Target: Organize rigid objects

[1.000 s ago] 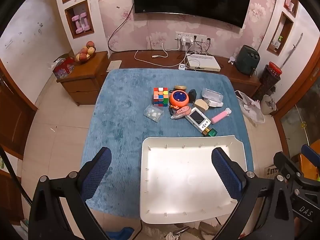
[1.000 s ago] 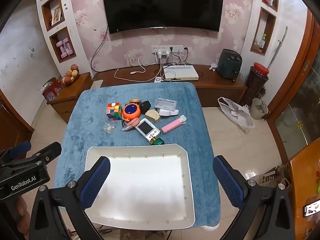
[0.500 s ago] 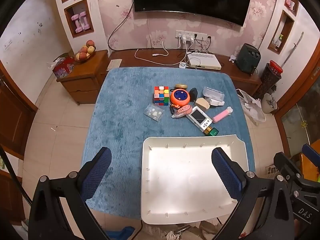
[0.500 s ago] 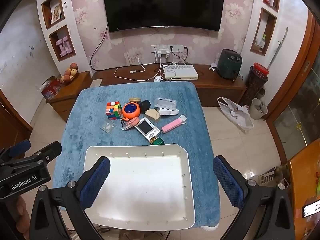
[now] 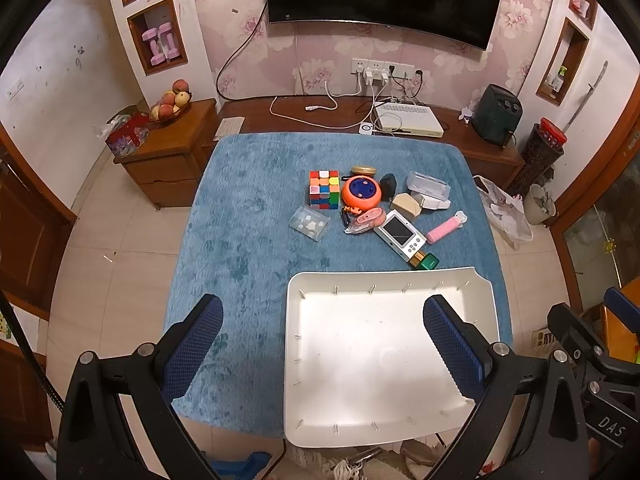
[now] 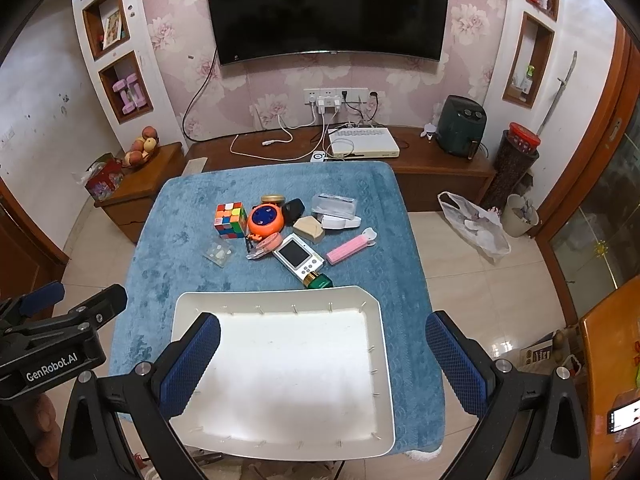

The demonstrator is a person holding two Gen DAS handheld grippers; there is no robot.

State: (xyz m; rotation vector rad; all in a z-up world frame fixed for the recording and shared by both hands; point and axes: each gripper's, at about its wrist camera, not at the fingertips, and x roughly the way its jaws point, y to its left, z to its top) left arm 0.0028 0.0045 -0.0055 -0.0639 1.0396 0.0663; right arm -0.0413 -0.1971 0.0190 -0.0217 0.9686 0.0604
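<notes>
A white tray [image 5: 384, 280] [image 6: 280, 298] lies bare on the near part of a blue-covered table [image 5: 248, 208] [image 6: 176, 240]. Beyond it sits a cluster of small objects: a colour cube [image 5: 324, 189] [image 6: 230, 219], an orange round toy [image 5: 361, 193] [image 6: 265, 221], a white handheld device [image 5: 400, 234] [image 6: 298, 256], a pink bar [image 5: 443, 229] [image 6: 350, 248], a clear box [image 5: 428, 188] [image 6: 334, 205], a clear packet [image 5: 309, 222] [image 6: 218, 254] and a green bottle [image 5: 425, 261] [image 6: 318, 281]. My left gripper [image 5: 322, 344] hovers open high above the near table and tray. My right gripper [image 6: 322, 360] hangs open above the tray, holding nothing.
A wooden TV bench [image 6: 420, 156] with a white box and cables runs behind the table under a wall TV [image 6: 328, 4]. A side cabinet [image 5: 168, 148] with fruit stands at the left. A bin and a plastic bag [image 6: 476, 224] sit on the tiled floor at the right.
Both views have shifted very slightly; the grippers stay open and the objects have not moved.
</notes>
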